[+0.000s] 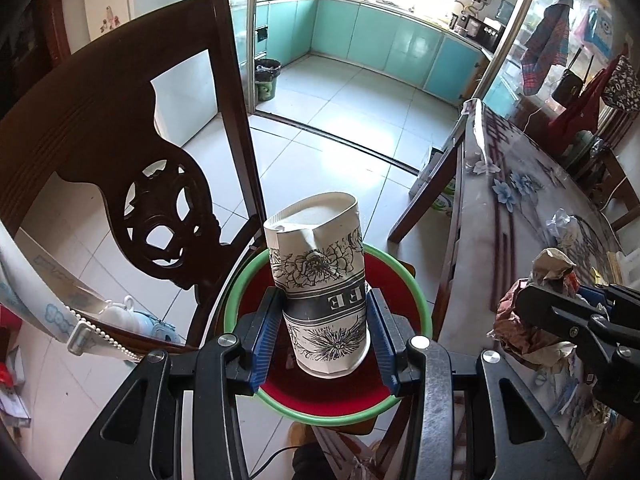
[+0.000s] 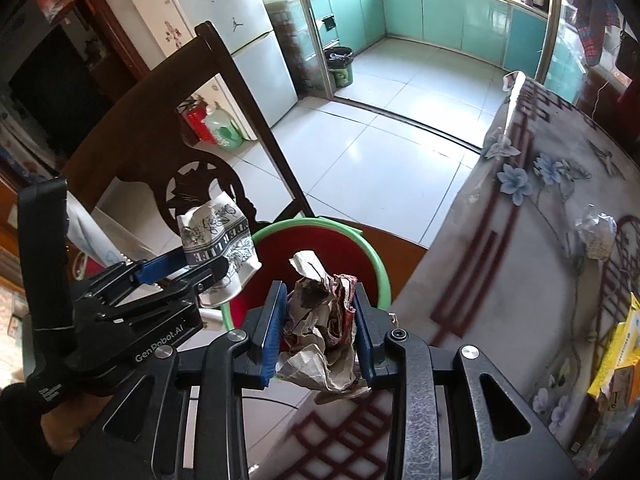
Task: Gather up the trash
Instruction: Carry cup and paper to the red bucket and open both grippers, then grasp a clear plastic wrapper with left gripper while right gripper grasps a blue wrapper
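Both grippers hang over the basin [image 1: 424,300], a red tub with a green rim that sits low beside the table [image 2: 520,240], on what looks like the seat of the dark wooden chair [image 1: 120,128].

The left gripper [image 1: 326,308] is clamped on a paper cup [image 1: 320,276] — white, printed with black flowers and a band of lettering. Its blue pads [image 1: 266,336] press the cup's lower half from both sides, and the cup is dented near its mouth. It stands roughly upright in the grip, directly above the red inside of the basin. From the right wrist view the same cup [image 2: 218,248] shows tilted, just over the basin's near left rim [image 2: 280,228].

The right gripper [image 2: 320,320] grips a wad [image 2: 320,332] of crumpled paper, brownish with red printed scraps in it, squeezed between its blue pads [image 2: 272,328]. The wad sticks out above and below the pads and hangs at the basin's edge nearest the table.

On the flowered tablecloth lie a small crumpled clear wrapper [image 2: 596,232] and, further right, a yellow packet [image 2: 620,344], both well apart from the grippers. Through the doorway behind, a tiled kitchen with teal cabinets [image 1: 380,36] and a dark bin [image 1: 266,80] on the floor.
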Tool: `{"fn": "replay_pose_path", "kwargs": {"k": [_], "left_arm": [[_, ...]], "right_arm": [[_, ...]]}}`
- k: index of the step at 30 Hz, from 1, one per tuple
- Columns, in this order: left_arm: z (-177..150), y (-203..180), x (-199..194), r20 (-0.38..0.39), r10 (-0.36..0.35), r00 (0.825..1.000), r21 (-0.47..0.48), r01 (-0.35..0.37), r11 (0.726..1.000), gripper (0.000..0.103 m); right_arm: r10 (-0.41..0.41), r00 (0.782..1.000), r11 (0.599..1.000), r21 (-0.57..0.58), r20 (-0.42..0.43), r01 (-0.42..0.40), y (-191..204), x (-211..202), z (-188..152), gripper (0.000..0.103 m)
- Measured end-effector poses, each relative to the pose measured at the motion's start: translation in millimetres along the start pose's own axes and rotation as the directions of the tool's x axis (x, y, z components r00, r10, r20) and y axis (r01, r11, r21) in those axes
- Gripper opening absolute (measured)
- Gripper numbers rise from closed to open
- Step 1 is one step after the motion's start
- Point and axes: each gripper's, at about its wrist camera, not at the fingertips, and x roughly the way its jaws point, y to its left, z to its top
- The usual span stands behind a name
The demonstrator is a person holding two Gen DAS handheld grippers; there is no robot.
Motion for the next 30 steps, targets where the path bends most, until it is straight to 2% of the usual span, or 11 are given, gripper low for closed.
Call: {"fn": "replay_pose_path", "kwargs": {"k": [3, 4, 5, 6, 7, 8, 18, 30], "left_arm": [[-0.4, 1.5, 1.4, -0.002, 0.012, 1.000, -0.001, -0.012, 1.000, 0.042], [-0.6, 0.9, 3.1, -0.008, 0.024, 1.000, 0.004, -0.024, 1.000, 0.046], [-0.9, 0.3, 5.2, -0.018, 0.033, 0.999, 0.006, -0.033, 0.999, 0.051], [-1.5, 0.7, 6.4, -0.025, 0.036, 0.999, 0.005, -0.036, 0.999, 0.052], [-2.5, 0.4, 7.3, -0.032, 0.037, 0.999, 0.000, -0.037, 0.999, 0.052], [-2.8, 1.3, 7.8, -0.034, 0.038, 0.999, -0.004, -0.038, 0.999, 0.052], [-3.0, -15.3, -6.2, -0.003, 0.035, 0.999, -0.002, -0.035, 0.999, 0.053], [-24.1, -82.9, -33.9, 0.027, 0.006, 1.000, 0.070, -0.007, 0.997, 0.053]], "right_arm": [[0.007, 1.000, 1.000, -0.004, 0.001, -0.007, 2.6, 1.7, 0.3, 0.031], [0.009, 1.000, 1.000, -0.004, 0.002, -0.009, 3.0, 2.0, 0.7, 0.035], [0.010, 1.000, 1.000, -0.001, 0.009, -0.010, 2.6, 1.4, 0.6, 0.047], [0.007, 1.000, 1.000, 0.004, 0.011, -0.007, 2.0, 0.9, 0.7, 0.055], [0.003, 1.000, 1.000, 0.007, 0.017, -0.003, 1.8, -0.2, 0.4, 0.068], [-0.003, 1.000, 1.000, 0.008, 0.027, 0.002, 1.9, -2.0, 0.6, 0.071], [-0.038, 0.996, 0.999, 0.027, 0.078, 0.036, -13.0, -28.5, -6.0, 0.071], [-0.059, 0.991, 0.995, 0.092, 0.123, 0.048, -56.7, -75.2, -43.0, 0.075]]}}
